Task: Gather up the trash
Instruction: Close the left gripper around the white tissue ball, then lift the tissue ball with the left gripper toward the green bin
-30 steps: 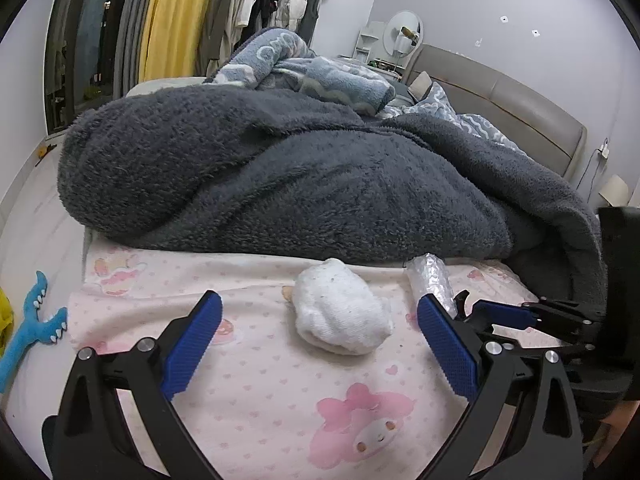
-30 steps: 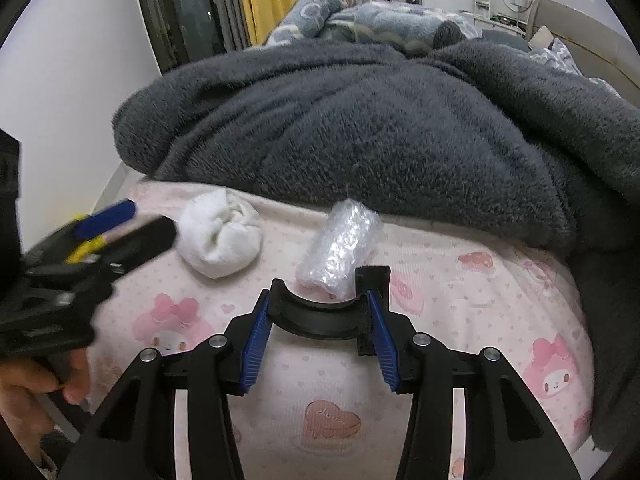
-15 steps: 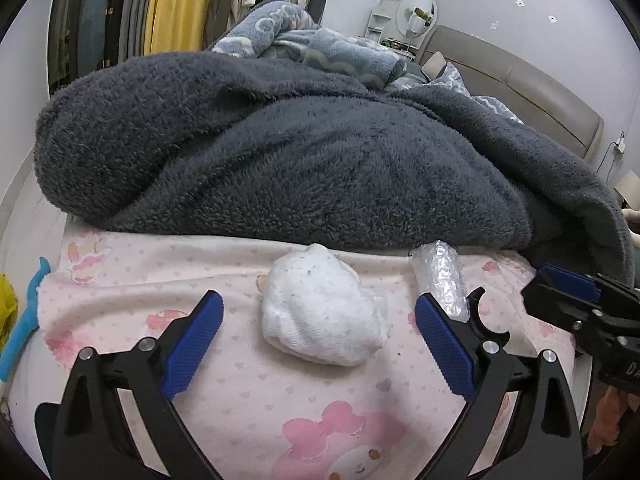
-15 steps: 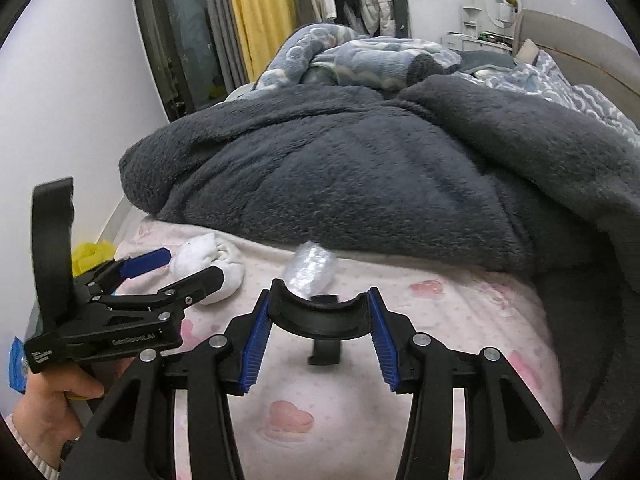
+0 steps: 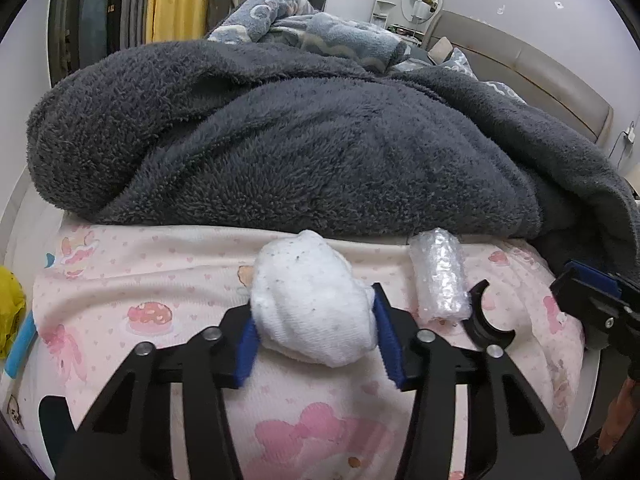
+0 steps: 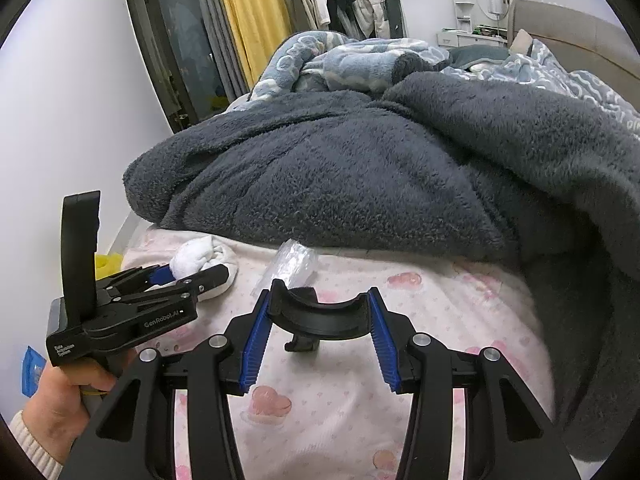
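A white balled-up wad (image 5: 312, 304) lies on the pink printed sheet (image 5: 160, 280), just in front of the dark blanket. My left gripper (image 5: 314, 306) has it between its blue pads, which are closing and press on both its sides; in the right wrist view the wad (image 6: 196, 258) shows at the left gripper (image 6: 192, 274). A small roll of clear bubble wrap (image 5: 440, 280) (image 6: 294, 260) lies free to the wad's right. My right gripper (image 6: 320, 294) is shut on a black curved plastic piece (image 6: 320, 322) and hovers short of the roll.
A bulky dark grey fleece blanket (image 5: 300, 140) rises right behind the trash, with a blue patterned blanket (image 6: 360, 60) beyond. A yellow item (image 5: 10, 304) sits past the bed's left edge. A person's hand (image 6: 60, 392) holds the left gripper's handle.
My left gripper moved forward around the white wad and its jaws went from wide apart to pressing on it. My right gripper drew back and upward with the black piece.
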Demonstrator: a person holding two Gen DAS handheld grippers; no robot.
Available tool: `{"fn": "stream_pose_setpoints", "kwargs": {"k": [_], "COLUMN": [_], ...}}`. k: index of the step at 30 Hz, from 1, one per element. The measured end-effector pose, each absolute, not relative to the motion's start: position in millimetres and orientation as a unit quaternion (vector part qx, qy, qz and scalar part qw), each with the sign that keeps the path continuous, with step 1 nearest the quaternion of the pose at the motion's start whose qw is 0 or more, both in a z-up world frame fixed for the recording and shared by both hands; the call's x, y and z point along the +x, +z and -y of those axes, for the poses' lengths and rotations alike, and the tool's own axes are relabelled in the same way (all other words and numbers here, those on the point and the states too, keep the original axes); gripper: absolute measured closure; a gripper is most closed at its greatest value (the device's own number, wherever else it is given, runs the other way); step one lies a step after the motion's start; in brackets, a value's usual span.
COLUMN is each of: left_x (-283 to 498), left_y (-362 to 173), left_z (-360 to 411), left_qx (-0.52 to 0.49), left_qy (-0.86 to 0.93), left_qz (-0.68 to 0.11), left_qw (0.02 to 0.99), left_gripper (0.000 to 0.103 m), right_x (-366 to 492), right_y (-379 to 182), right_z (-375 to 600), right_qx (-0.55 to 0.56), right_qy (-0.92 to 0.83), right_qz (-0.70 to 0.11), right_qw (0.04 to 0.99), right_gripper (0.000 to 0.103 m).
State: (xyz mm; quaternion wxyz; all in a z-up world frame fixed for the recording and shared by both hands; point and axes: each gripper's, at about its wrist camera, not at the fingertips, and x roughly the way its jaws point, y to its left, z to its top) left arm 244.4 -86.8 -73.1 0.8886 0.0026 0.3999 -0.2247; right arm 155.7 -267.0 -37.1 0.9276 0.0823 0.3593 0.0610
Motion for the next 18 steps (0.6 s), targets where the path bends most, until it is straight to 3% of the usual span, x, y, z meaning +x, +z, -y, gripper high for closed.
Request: {"fn": "stream_pose_setpoints", "kwargs": {"k": [18], "left_x": [197.9], "left_y": [-49.6], "left_z": [71.0], "left_qx": [0.011], "left_qy": [-0.206], "left_qz": [-0.386], "left_qw": [0.899], "left_gripper": [0.055], "right_x": [127.1], "right_y": [-23.2], "right_z": [233.2], "right_qx": [0.074], "right_qy": [0.093], "right_qz": [-0.346], "right_qw": [0.931], "right_gripper": [0.055]}}
